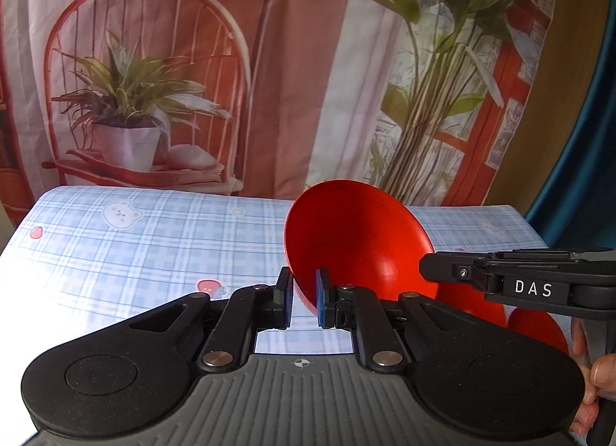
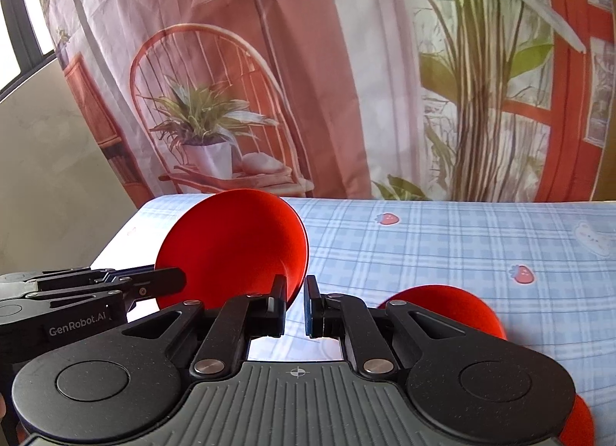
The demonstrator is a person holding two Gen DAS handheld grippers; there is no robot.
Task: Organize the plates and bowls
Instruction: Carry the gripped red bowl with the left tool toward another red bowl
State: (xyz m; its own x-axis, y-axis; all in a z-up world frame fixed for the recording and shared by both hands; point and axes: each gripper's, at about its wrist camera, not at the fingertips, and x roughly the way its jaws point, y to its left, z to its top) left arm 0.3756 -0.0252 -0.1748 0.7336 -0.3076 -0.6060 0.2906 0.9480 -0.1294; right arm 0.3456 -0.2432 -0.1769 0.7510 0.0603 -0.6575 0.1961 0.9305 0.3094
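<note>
Red bowl point(image 1: 358, 242) pinched between both claws, above tablecloth point(image 1: 154, 238)

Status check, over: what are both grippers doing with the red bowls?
Left gripper pinching tilted red bowl rim. Right gripper at same rim. More red dishes below on checked cloth.

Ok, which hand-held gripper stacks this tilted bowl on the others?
Probably right: left hand-held gripper and right hand-held gripper both pinch the tilted bowl, but other red bowls sit beside the right.
</note>
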